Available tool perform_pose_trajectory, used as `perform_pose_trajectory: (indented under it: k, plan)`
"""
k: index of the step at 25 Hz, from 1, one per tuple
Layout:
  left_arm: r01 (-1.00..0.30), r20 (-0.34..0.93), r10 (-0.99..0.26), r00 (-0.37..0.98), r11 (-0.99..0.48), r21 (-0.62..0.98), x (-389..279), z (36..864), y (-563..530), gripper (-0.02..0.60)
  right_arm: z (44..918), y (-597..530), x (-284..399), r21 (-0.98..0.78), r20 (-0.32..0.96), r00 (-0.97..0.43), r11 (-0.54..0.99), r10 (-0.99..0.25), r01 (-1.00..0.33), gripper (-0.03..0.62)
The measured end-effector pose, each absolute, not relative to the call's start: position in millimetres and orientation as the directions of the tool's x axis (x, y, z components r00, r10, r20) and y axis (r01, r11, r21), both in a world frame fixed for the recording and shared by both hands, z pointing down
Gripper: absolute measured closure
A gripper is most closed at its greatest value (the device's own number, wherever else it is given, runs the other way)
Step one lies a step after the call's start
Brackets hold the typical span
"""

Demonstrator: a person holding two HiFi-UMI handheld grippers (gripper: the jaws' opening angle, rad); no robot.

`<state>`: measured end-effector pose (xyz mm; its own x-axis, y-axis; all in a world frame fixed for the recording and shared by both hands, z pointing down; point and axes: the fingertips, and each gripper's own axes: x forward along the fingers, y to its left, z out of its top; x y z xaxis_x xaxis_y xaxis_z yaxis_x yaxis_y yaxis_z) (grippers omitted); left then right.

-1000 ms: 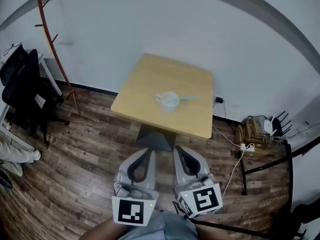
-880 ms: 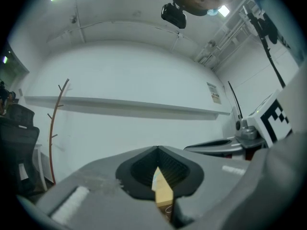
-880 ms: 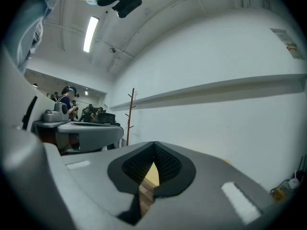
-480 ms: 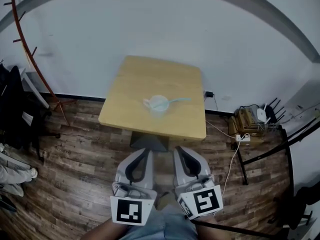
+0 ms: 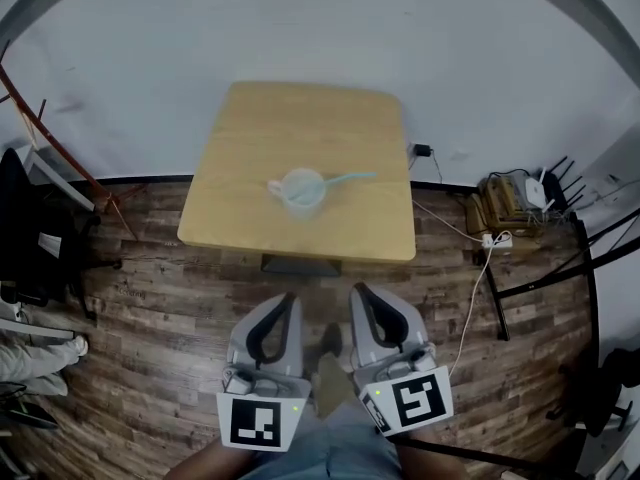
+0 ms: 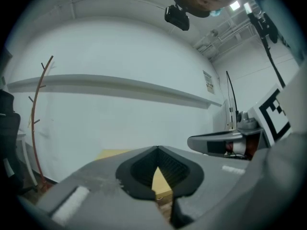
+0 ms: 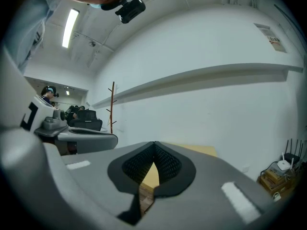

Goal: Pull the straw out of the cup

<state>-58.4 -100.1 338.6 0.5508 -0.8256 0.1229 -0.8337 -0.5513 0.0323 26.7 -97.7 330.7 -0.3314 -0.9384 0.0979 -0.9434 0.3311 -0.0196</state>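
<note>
The cup (image 5: 302, 190) stands near the tabletop (image 5: 240, 213) centre, with the straw (image 5: 350, 178) leaning toward the right edge. The left gripper (image 5: 286, 300) and right gripper (image 5: 359, 292) are closed, empty and short of the near edge. Pulling the straw sideways without bracing the cup may tip it.

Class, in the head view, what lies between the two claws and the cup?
In the head view, only floor and bare table separate the left claw and right claw from the cup.

R gripper (image 7: 154, 143) jaws shut, empty, w/ wooden table (image 7: 203, 150) ahead.
</note>
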Motion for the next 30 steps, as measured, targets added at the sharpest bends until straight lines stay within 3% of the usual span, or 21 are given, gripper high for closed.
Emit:
perform_pose_trajectory:
  k: [12, 30]
  plan:
    - [-0.848, 0.190, -0.833, 0.519, -0.530, -0.005, -18.5, 351.9, -171.6, 0.563, 344.3, -175.0, 68.2, -0.086, 0.102, -0.370, 0.362, -0.924, -0.928, 0.586]
    - [-0.905, 0.107, -0.905, 0.412, -0.420, -0.070, 3.3, 309.6, -228.7, 0.563, 299.0, -246.1, 90.3, -0.058, -0.022, -0.497, 0.497, -0.868, -0.866, 0.586]
